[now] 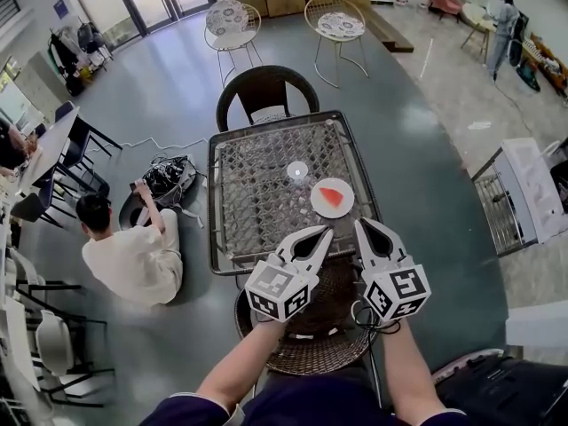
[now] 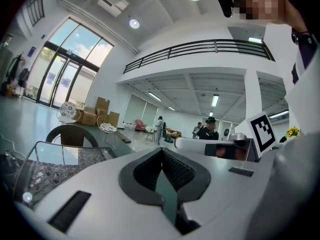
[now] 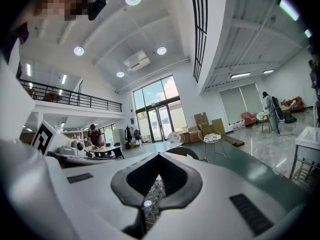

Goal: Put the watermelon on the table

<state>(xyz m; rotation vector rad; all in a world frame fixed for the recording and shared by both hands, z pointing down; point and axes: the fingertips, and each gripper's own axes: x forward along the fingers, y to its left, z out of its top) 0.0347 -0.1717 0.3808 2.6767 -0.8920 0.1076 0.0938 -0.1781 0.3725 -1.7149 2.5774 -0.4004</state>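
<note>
A red watermelon slice [image 1: 331, 196] lies on a white plate [image 1: 344, 207] near the right front of the lattice-topped table [image 1: 257, 193]. My left gripper [image 1: 325, 232] hovers at the table's near edge, shut, with nothing in it. My right gripper [image 1: 361, 224] hangs beside it, just in front of the plate, also shut and holding nothing. In the left gripper view the jaws of the left gripper [image 2: 161, 151] meet at the tip, with the table [image 2: 60, 166] low at left. Those of the right gripper [image 3: 159, 156] meet too in the right gripper view. Neither gripper view shows the slice.
A small round disc [image 1: 297, 170] lies mid-table. A wicker chair [image 1: 311, 331] stands under my arms and a dark chair [image 1: 266, 87] at the far side. A person [image 1: 133, 256] sits on the floor at left. A white rack [image 1: 524, 193] stands at right.
</note>
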